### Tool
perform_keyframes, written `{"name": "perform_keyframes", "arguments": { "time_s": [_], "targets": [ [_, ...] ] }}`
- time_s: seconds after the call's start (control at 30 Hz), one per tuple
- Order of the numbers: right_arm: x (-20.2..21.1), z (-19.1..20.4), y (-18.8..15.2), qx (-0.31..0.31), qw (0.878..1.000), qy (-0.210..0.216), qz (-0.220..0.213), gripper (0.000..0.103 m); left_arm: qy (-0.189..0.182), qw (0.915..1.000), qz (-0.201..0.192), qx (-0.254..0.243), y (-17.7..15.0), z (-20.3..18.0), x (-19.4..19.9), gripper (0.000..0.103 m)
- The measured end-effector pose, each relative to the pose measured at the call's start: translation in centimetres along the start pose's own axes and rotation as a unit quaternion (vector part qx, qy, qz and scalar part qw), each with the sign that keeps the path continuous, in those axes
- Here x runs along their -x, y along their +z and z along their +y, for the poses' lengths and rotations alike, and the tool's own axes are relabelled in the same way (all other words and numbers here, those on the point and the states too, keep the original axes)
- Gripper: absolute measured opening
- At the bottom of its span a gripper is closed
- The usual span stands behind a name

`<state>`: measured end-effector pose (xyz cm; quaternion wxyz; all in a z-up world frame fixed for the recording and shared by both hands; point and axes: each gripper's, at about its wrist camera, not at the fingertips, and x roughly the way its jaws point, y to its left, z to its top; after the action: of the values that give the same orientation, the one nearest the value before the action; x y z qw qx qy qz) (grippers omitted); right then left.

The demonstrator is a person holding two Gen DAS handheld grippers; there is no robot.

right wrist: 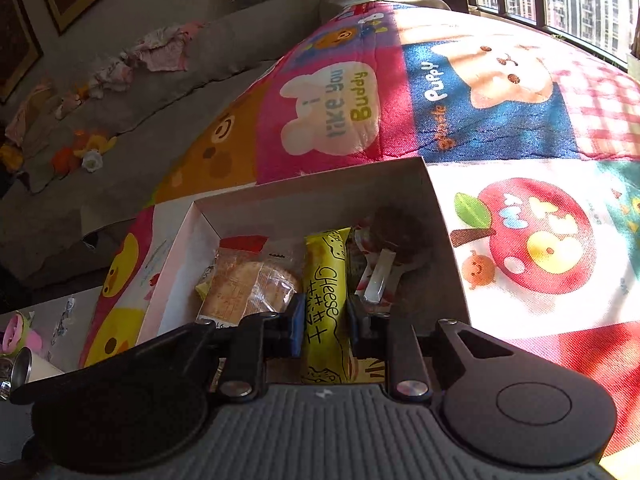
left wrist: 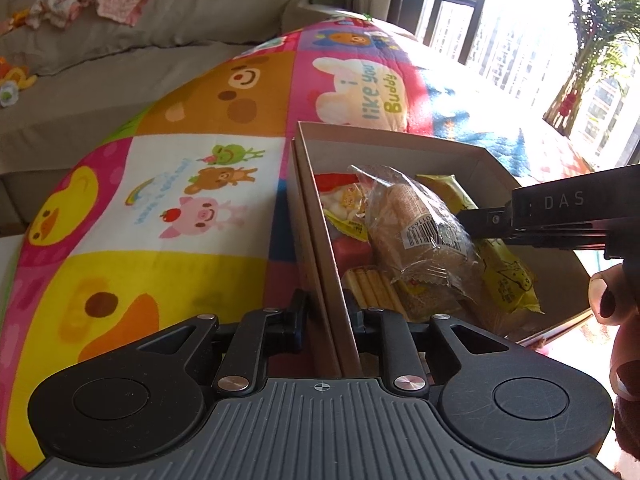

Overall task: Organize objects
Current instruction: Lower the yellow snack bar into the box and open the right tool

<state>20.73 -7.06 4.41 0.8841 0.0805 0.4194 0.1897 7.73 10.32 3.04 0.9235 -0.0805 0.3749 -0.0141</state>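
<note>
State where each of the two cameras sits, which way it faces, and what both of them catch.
Left wrist: sits on the left gripper, which straddles the left wall of the cardboard box, facing the sofa; the right gripper and the person's fingers enter from the right.
Right wrist: sits on the right gripper, over the box's near edge, its fingers either side of the yellow cheese packet, facing the window.
Shared: the box, the cheese packet, the wrapped bread and the cartoon blanket.
</note>
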Motion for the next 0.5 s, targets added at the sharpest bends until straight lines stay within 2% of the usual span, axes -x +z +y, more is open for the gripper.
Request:
{"name": "perform_keyframes", "arguments": {
  "time_s": [0.1, 0.17, 0.23, 0.33, 0.43, 0.5],
  "targets": [
    [-0.2, 0.3, -0.1, 0.014, 1.000, -0.006, -0.002, 0.023, -0.003, 1.0000, 0.000, 0.001, 0.0, 0.1, 0.0, 0.021],
    [-0.1, 0.9, -0.2, 0.050, 0.998, -0.042, -0.012, 0.024, -0.003, 1.0000, 0.000, 0.002, 0.0, 0.1, 0.0, 0.021],
    [0.5, 1.1, -0.3, 0.059, 0.996, -0.063, -0.021, 0.030, -0.003, 1.0000, -0.001, 0.003, 0.0, 0.1, 0.0, 0.021],
    [2.2, 1.1, 0.0, 0.039, 0.997, -0.045, -0.040, 0.044, -0.001, 1.0000, -0.002, 0.005, 0.0, 0.1, 0.0, 0.021],
    [3.3, 2.0, 0.3, 0.047, 0.996, -0.030, -0.063, 0.058, -0.002, 1.0000, -0.001, 0.005, 0.0, 0.1, 0.0, 0.021],
    [3.2, 2.5, 0.5, 0.048, 0.997, -0.003, -0.053, 0.063, -0.001, 1.0000, -0.001, 0.005, 0.0, 0.1, 0.0, 0.021]
  ]
}}
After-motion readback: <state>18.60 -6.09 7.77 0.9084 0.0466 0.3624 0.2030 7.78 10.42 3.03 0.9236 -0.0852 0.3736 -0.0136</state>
